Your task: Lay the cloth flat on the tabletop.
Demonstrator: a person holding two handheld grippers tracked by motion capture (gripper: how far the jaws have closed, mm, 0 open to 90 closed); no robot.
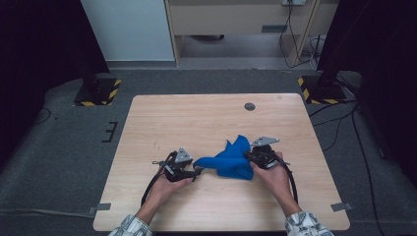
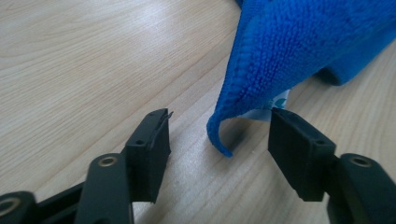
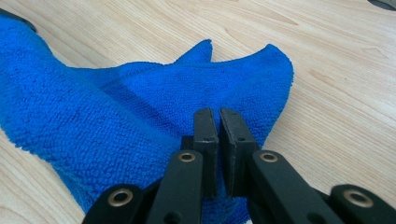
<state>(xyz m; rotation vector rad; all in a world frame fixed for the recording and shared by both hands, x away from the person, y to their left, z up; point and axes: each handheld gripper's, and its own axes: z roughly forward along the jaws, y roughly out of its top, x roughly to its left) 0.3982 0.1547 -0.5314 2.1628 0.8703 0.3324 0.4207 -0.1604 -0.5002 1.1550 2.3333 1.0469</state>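
left gripper [image 2: 217,133]: jaws wide apart, a curled corner of the blue cloth [image 2: 299,46] hanging between them, white tag just touching the far jaw. right gripper [image 3: 218,121]: jaws pinched nearly together on a fold of the cloth. high view shows what neither gripper view does: the cloth bunched between both grippers on the table [image 1: 206,118].

No readable text, label, brand or number anywhere. Small white tag [image 2: 279,103] under cloth [image 2: 299,42] corner in left gripper view, print too blurred to read. Yellow-black hazard stripes on two stand bases [image 1: 97,91] on floor beyond table [image 1: 196,118] in high view: only sign present, wordless.
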